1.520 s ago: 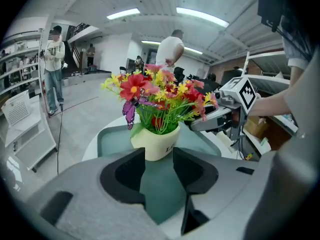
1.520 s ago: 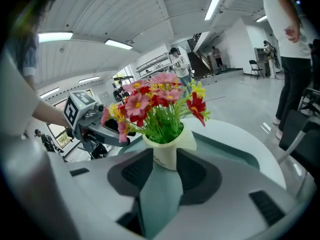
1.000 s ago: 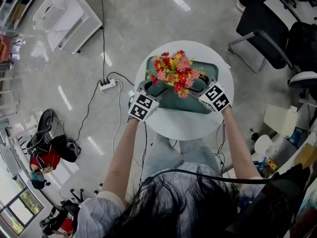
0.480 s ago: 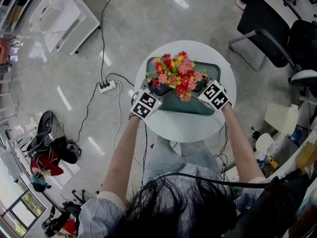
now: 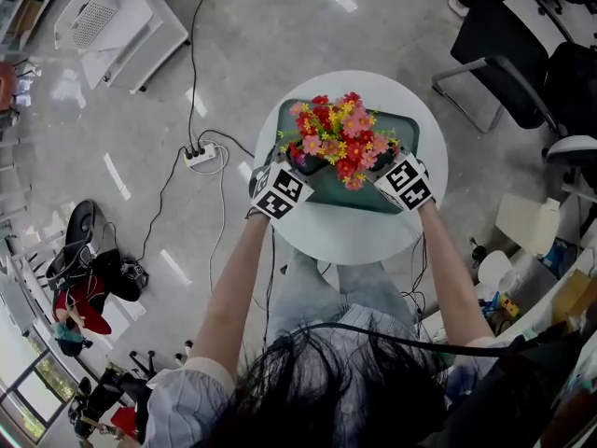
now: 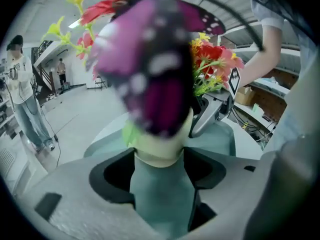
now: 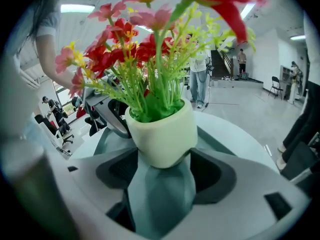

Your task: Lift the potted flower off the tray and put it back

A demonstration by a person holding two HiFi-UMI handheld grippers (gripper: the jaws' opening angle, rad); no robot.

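Note:
A cream pot (image 7: 162, 134) of red, pink and yellow flowers (image 5: 338, 138) stands on a teal tray (image 5: 359, 196) on a round white table (image 5: 336, 241). My left gripper (image 5: 298, 162) is at the pot's left, and the right gripper (image 5: 381, 159) is at its right. In the left gripper view the pot (image 6: 160, 146) sits between the tips of my left gripper (image 6: 159, 158). In the right gripper view it sits between the tips of my right gripper (image 7: 164, 165). Both pairs of jaws have just been opening and stand wide. The pads lie close beside the pot without gripping it.
Black office chairs (image 5: 508, 54) stand at the upper right. A power strip (image 5: 201, 155) with cables lies on the floor left of the table, near a dark bag (image 5: 89, 278). A white rack (image 5: 112, 17) stands top left. A person (image 6: 22, 94) stands far off.
My left gripper has rolled a little and edged closer to the pot. The right gripper has hardly moved. The pot stays between them on the tray.

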